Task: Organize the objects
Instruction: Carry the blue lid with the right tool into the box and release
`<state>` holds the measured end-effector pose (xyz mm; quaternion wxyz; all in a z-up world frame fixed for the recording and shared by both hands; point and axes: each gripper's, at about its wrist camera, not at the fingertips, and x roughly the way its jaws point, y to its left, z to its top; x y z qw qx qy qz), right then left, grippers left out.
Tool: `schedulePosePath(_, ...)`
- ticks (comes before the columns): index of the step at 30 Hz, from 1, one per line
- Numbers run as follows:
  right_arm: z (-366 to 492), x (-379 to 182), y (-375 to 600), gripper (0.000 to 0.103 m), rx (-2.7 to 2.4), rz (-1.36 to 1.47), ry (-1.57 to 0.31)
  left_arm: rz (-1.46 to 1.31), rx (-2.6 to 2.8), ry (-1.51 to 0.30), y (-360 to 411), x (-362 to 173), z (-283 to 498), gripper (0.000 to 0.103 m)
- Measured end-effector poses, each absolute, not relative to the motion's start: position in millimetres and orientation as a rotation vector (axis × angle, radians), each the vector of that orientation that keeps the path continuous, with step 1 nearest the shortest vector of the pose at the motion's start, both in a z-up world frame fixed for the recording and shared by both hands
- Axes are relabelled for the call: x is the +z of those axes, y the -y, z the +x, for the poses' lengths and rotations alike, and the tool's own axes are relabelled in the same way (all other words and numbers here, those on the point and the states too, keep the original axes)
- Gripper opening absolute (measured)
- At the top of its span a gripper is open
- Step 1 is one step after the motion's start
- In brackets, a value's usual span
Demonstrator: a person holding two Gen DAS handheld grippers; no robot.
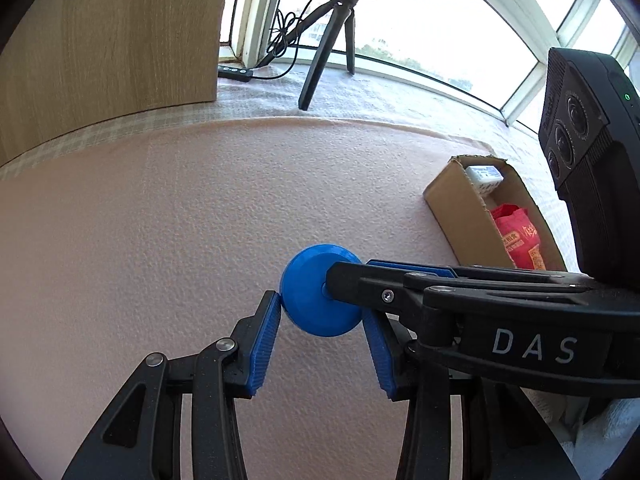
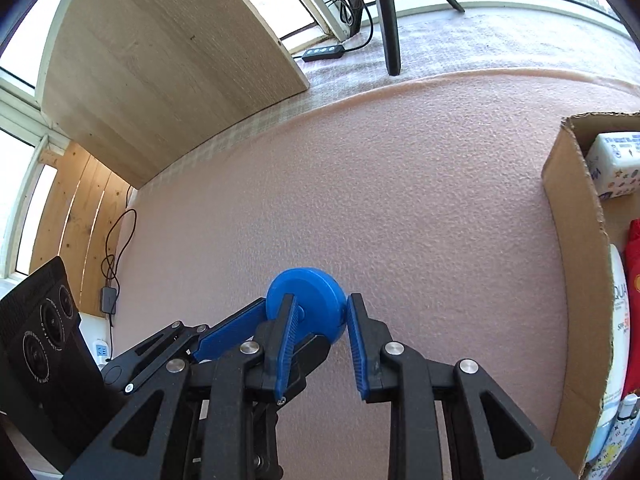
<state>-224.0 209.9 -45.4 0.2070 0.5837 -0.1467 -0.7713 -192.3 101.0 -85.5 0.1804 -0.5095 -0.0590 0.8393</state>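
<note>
A blue disc (image 1: 308, 300) (image 2: 316, 296) is held just over the pink mat (image 1: 160, 240) (image 2: 400, 200). My left gripper (image 1: 320, 320) is shut on it across its rim, one blue pad on each side. My right gripper (image 2: 320, 312) comes in from the right in the left wrist view and pinches the disc across its flat faces. One of its fingers (image 1: 340, 280) lies on the near face and the other passes behind. An open cardboard box (image 1: 460, 224) (image 2: 576, 240) stands to the right, with a white packet (image 1: 486, 178) (image 2: 616, 164) and a red bag (image 1: 518, 236) inside.
A wooden panel (image 1: 108, 40) (image 2: 160, 60) stands at the back left. A black tripod (image 1: 328, 40) (image 2: 390, 20) and a cable with a switch (image 1: 236, 72) (image 2: 324, 52) sit by the window. A white bottle (image 2: 618, 320) lies in the box.
</note>
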Motion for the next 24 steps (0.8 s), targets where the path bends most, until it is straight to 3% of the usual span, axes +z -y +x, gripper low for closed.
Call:
schedulePosePath(10,-177,-11,-293,0.023,-2.272,1.554,0.486,-1.351,2.308,0.105,-182,-49,-149,0.046)
schedulePosePath(24,-128,-8,-384,0.023,-2.365,1.556,0.605,-1.308,2.166,-0.006,-276,-40,-101,0.045)
